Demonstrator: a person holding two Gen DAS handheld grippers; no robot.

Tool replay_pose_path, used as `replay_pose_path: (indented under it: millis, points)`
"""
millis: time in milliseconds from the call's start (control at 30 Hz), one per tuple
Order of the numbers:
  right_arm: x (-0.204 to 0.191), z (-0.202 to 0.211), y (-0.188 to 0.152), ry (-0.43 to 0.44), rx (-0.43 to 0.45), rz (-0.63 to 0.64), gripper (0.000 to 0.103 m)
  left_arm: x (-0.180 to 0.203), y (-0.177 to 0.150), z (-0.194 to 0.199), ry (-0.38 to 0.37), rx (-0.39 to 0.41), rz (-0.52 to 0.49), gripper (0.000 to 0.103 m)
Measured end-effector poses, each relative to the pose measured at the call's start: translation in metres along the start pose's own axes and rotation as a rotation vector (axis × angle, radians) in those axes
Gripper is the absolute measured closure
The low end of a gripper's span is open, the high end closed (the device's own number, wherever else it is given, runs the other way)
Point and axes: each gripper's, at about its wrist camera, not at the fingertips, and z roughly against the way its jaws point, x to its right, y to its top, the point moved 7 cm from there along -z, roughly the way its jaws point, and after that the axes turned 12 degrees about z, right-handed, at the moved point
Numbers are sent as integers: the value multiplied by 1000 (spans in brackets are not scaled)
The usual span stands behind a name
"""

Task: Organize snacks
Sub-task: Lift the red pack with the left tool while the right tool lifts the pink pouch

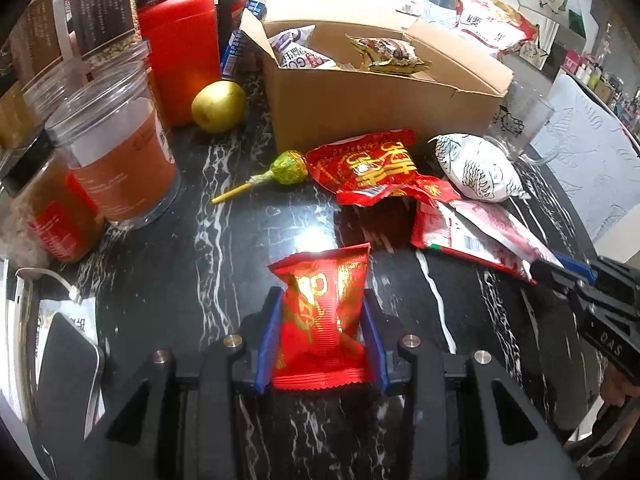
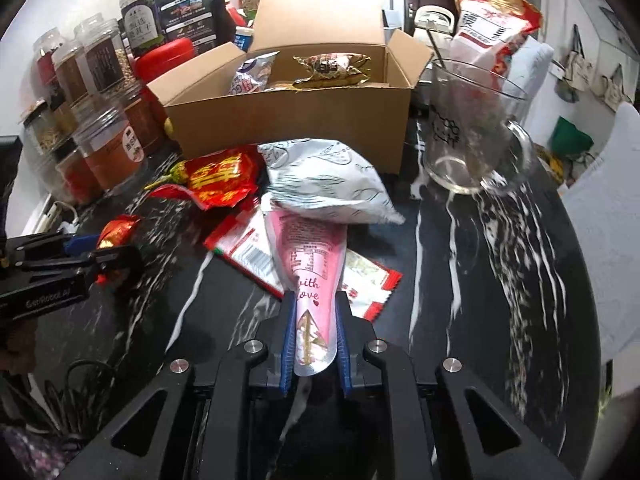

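Note:
My left gripper is shut on a small red and gold snack packet, held above the black marble table. My right gripper is shut on the near end of a pink pouch, whose far end lies under a white patterned bag. An open cardboard box at the back holds a white-blue packet and a brown-gold packet. On the table lie a larger red packet, a green-wrapped lollipop and a flat red and white packet.
Clear plastic jars and a red canister crowd the left side, with a yellow-green fruit beside them. A glass mug stands right of the box, a red-white bag behind it. A white cable lies near left.

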Motion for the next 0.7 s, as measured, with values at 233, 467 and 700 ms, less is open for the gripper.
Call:
replay_pose_path:
  millis: [233,467,700]
  points:
    - [-20,25,-26,3,-9,-32,85,-1,-22,12,-27,-20,-17,65]
    - [-39,27,-58,19,-59,-63,80,-2,-37,14,-37,-50,-34,65]
    - [-38,18,-53,-12,-65,-75,52,-3,-38,18,-39,-42,-32,65]
